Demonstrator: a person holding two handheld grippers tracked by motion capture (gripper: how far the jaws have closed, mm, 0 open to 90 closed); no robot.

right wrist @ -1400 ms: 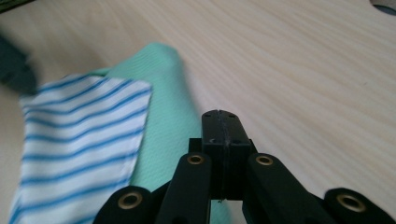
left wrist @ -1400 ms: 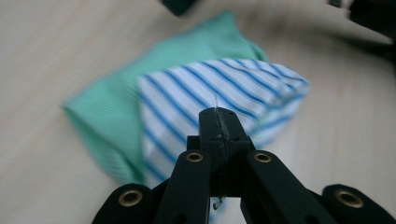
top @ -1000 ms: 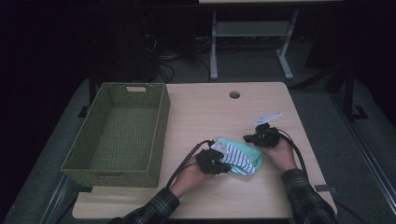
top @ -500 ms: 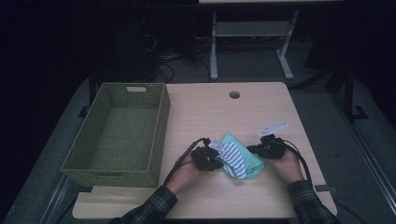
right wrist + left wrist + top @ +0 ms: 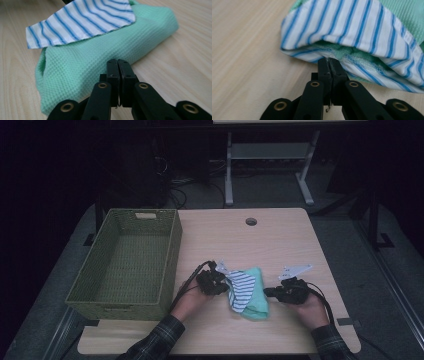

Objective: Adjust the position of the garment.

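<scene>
Near the front edge of the pale wooden table (image 5: 280, 245), a folded mint-green waffle cloth with a blue-and-white striped panel (image 5: 248, 292) lies between both tools: the left gripper (image 5: 223, 283) has its jaws closed, tips at the cloth's folded edge, and the right gripper (image 5: 268, 292) sits closed and empty just beside it. A green woven basket (image 5: 165, 265) stands to the left.

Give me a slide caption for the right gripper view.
Shut right claw at the edge of a folded green waffle cloth, striped cloth lying on top, on a wooden table.

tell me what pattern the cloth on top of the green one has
Blue and white stripes on the top cloth, clearest in the left gripper view.
</scene>
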